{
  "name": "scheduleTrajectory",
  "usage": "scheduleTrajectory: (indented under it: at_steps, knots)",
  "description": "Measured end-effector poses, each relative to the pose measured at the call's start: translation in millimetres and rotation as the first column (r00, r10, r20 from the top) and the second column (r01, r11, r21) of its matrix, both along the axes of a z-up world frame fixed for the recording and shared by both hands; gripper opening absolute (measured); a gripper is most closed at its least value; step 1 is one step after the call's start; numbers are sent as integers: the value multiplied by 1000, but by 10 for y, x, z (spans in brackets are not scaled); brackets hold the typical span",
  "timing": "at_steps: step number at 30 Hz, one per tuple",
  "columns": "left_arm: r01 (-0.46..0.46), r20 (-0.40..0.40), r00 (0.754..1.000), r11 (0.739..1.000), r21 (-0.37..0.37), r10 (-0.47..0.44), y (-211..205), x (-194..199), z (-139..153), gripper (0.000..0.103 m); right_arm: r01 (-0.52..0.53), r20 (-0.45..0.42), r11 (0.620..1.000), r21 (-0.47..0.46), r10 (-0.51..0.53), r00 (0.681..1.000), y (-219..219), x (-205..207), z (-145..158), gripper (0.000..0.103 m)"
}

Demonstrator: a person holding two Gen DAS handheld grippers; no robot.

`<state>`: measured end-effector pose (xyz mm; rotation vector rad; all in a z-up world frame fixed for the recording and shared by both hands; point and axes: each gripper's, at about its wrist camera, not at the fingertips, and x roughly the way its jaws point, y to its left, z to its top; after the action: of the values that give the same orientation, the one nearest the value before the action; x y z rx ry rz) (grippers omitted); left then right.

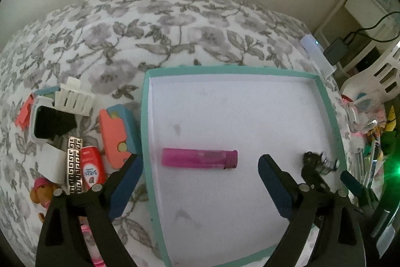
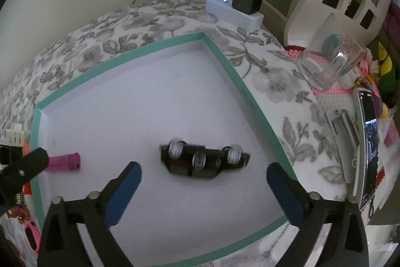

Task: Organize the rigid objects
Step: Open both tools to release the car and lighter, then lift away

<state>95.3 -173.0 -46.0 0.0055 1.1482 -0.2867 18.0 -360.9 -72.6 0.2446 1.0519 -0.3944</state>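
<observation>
A shallow tray (image 1: 147,116) with a teal rim and white floor lies on the floral cloth. A pink lighter (image 1: 198,159) rests on its side in the tray, just beyond the tips of my left gripper (image 1: 200,180), which is open and holds nothing. A black piece with three pale rollers (image 2: 202,162) lies in the tray (image 2: 117,59) near its right wall, a little blurred. My right gripper (image 2: 205,189) stands wide open just short of it, not touching. The lighter's end (image 2: 66,162) shows at the left of the right wrist view.
Left of the tray lie a salmon and teal case (image 1: 117,137), a red eraser (image 1: 91,168), a silver patterned bar (image 1: 75,164) and a white slotted piece (image 1: 75,99). On the right are a glass (image 2: 330,64), a phone (image 2: 367,149) and a power strip (image 2: 235,11).
</observation>
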Motion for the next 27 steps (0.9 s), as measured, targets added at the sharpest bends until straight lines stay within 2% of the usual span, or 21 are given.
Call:
scheduleTrajectory:
  at_steps: [7, 9, 15, 22, 24, 27]
  knots:
    - [-50, 113, 993, 997, 53, 44, 162, -59, 162, 97, -28, 16, 999, -16, 29, 999, 56, -12, 39, 103]
    - [-64, 138, 989, 996, 66, 55, 220, -73, 181, 103, -38, 24, 999, -17, 38, 999, 77, -21, 61, 103]
    - [-136, 204, 973, 985, 106, 112, 460, -131, 251, 103, -51, 83, 999, -8, 51, 995, 126, -91, 176, 103]
    - [-235, 257, 941, 972, 18, 222, 824, -259, 441, 103, -45, 194, 996, 73, 30, 981, 174, -198, 392, 103]
    - [-266, 249, 931, 963, -37, 266, 953, -282, 495, 103, -65, 229, 997, 45, 53, 972, 255, -226, 461, 103]
    - [-289, 240, 922, 952, -102, 305, 1111, -323, 562, 103, -96, 222, 995, 17, 90, 971, 366, -219, 516, 103]
